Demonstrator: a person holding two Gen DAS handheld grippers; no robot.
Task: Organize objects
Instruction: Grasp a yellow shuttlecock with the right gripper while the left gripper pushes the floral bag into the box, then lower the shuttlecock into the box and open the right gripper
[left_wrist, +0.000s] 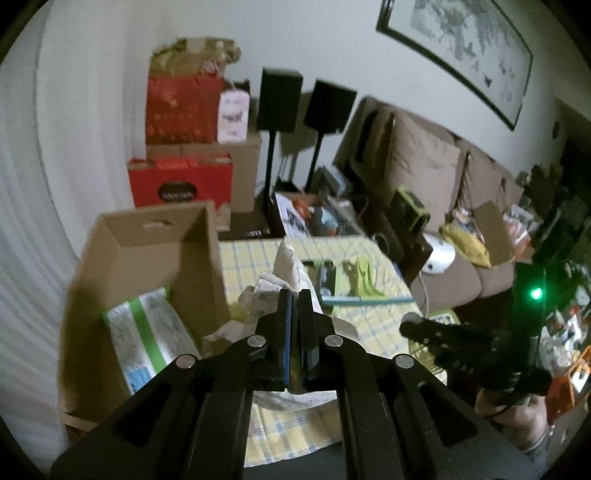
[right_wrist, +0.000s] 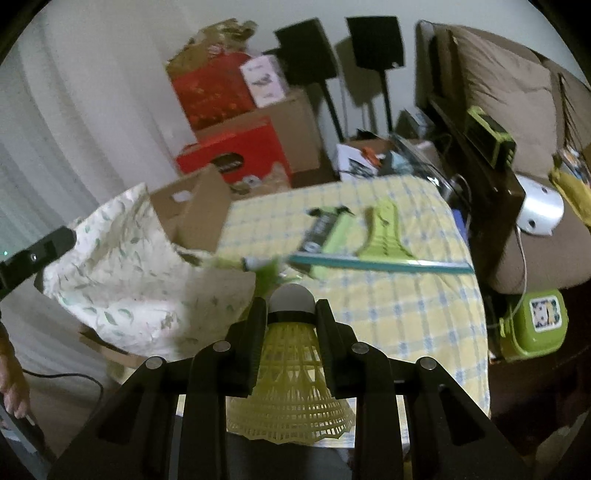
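Holding a yellow plastic shuttlecock (right_wrist: 291, 373) in the right gripper (right_wrist: 291, 314), jaws clenched just behind its white cork, skirt trailing back toward the camera, above the near edge of the checked tablecloth (right_wrist: 406, 314). Pinching the rim of a leaf-printed fabric bag (right_wrist: 122, 273) with the left gripper (left_wrist: 294, 295), jaws fully closed on the cloth, bag lifted at the left. Risking a slip: thin fabric could slide free and sag the mouth shut; the light shuttlecock could twist out. Crowding the far side: open cardboard box (left_wrist: 147, 251), green racket pieces (right_wrist: 384, 229), teal stick (right_wrist: 369, 263) across the cloth.
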